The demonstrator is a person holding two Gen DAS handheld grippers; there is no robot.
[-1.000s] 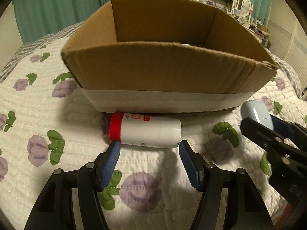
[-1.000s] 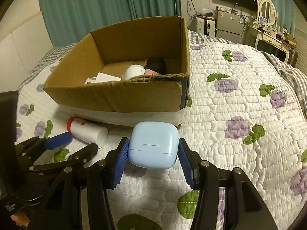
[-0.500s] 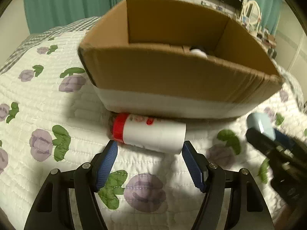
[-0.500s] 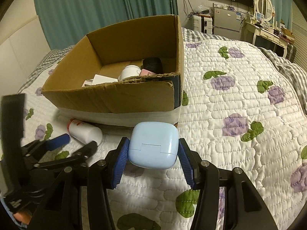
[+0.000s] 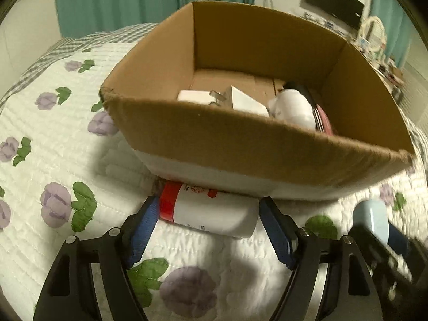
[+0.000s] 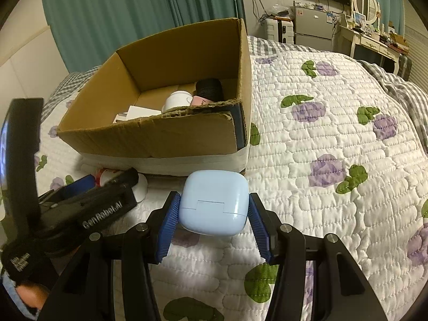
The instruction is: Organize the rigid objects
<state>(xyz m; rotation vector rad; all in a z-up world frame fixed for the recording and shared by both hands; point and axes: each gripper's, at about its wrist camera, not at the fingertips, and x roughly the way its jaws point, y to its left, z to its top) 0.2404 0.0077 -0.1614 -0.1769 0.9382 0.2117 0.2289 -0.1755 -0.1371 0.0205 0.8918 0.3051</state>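
the right claw (image 6: 212,220) is gripping a glossy pale-blue rounded case (image 6: 213,205), while the left claw (image 5: 206,230) is straddling, wide, a red-capped white bottle (image 5: 211,211).

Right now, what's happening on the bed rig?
Someone is tidying loose items into the cardboard box on the quilt. The right gripper holds a light blue case in front of the box. The left gripper has its fingers on either end of a white bottle with a red cap lying against the box's base; not clearly clamped. A few items are already inside.
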